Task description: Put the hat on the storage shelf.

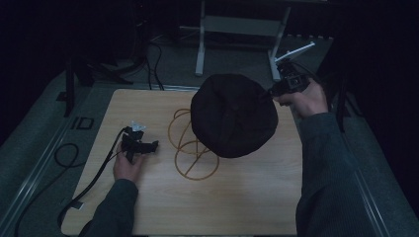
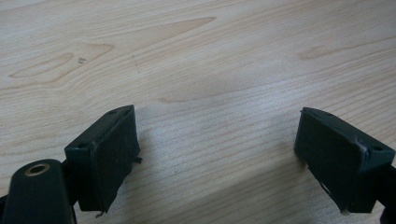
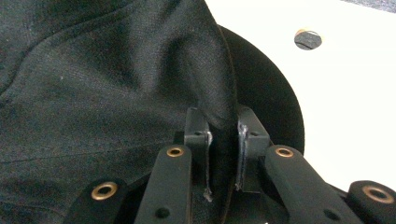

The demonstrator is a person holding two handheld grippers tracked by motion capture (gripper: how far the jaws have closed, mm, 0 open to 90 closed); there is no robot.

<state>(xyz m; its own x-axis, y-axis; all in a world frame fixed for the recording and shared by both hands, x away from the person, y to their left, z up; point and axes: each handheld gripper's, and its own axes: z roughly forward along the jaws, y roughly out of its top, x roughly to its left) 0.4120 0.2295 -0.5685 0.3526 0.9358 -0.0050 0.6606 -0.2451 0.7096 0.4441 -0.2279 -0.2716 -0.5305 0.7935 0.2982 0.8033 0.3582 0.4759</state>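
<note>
On table point(image 1: 247, 197): 1 black hat point(image 1: 232, 116), 1 wire stand point(image 1: 190, 148). R tongs point(image 3: 224, 135) clamp hat brim; L tongs point(image 2: 217, 154) gape, empty.

"ID", it seems, on the floor point(image 1: 49, 133).

hidden: top of wire stand point(image 1: 190, 148) under black hat point(image 1: 232, 116) | cut off: bench point(image 1: 247, 197) near edge, hat in right gripper view

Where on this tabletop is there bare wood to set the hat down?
Free: the near strip of the table between the two forearms, and the far-left corner beyond the left tongs. Crowded: the middle, where the wire stand sits under the black hat pinched by the right tongs.
</note>
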